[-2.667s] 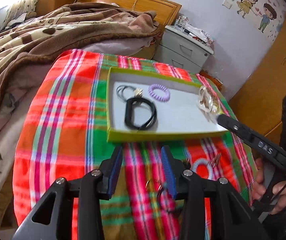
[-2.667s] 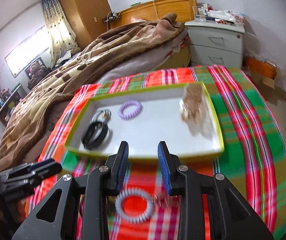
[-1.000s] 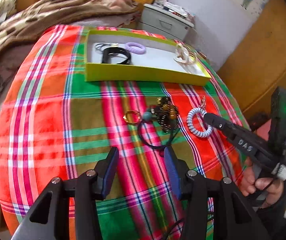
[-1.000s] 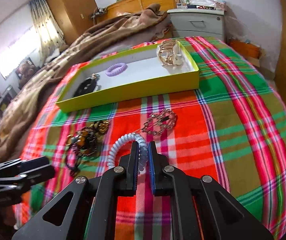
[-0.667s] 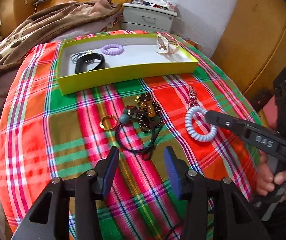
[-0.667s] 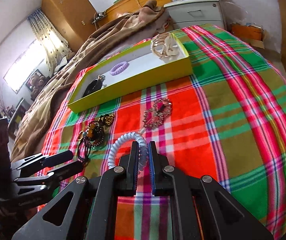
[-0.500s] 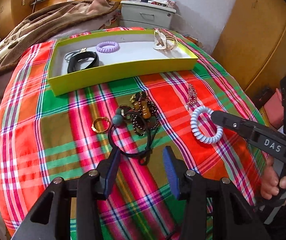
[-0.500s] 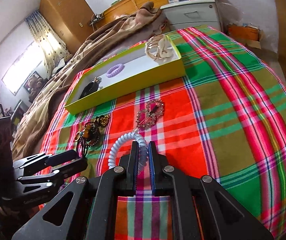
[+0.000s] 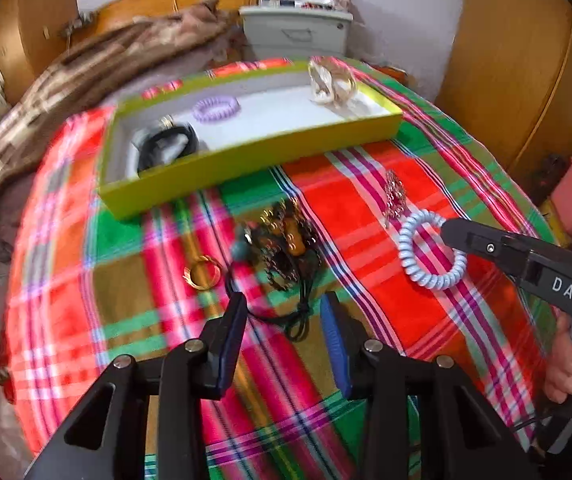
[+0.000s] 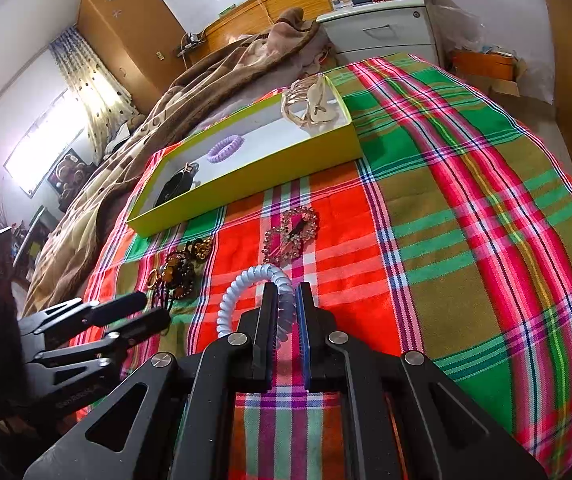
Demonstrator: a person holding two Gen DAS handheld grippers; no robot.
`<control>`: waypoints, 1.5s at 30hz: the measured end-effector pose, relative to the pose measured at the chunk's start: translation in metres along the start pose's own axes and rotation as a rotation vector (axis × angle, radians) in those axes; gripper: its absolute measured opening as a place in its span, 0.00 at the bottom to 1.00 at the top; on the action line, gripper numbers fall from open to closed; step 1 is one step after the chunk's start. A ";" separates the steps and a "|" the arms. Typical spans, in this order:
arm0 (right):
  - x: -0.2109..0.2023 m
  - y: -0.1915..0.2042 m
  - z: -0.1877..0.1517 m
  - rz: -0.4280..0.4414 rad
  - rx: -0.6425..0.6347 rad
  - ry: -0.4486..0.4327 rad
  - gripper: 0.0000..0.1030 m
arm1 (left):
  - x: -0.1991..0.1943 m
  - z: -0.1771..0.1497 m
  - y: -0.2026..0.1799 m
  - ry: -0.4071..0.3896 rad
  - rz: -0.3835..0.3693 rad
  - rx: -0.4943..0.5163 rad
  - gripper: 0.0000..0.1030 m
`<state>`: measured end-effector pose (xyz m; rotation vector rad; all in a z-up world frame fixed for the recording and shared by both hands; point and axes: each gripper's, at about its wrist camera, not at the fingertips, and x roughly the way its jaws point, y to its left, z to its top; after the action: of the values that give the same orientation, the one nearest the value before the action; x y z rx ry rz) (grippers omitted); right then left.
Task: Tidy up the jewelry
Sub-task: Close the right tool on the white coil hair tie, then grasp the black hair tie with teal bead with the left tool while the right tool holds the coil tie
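Right gripper (image 10: pixel 286 312) pinches the pale blue spiral hair tie (image 10: pixel 246 292) between its two fingers, low over the plaid cloth (image 10: pixel 466 200), well short of the yellow-green tray (image 10: pixel 246 172). Left gripper (image 9: pixel 282 320) hangs with fingers spread around nothing, just short of a tangled beaded necklace (image 9: pixel 286 244); a gold ring (image 9: pixel 202 272) lies beside that necklace. A rhinestone brooch (image 10: pixel 291 232) sits between hair tie and tray. Inside the tray lie a purple spiral tie (image 10: pixel 225 147), a black band (image 9: pixel 166 148) and pale bangles (image 10: pixel 310 104).

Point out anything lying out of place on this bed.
Several pieces lie loose on the plaid cloth outside the yellow tray: a tangled dark bead necklace, a gold ring and a rhinestone brooch. The right gripper pinches the blue coil hair tie.
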<state>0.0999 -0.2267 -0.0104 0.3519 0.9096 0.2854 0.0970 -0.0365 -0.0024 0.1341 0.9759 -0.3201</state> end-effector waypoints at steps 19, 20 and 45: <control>0.001 0.000 -0.002 0.007 -0.002 0.002 0.09 | 0.013 0.003 0.002 0.027 0.005 -0.022 0.07; 0.000 0.000 -0.001 0.005 -0.002 0.000 0.09 | 0.012 0.002 0.003 0.025 0.000 -0.029 0.07; -0.009 0.027 0.025 0.000 -0.053 -0.065 0.09 | -0.041 0.024 0.053 -0.129 -0.081 -0.157 0.06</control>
<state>0.1122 -0.2105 0.0212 0.3110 0.8368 0.2963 0.1122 0.0163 0.0433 -0.0683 0.8760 -0.3210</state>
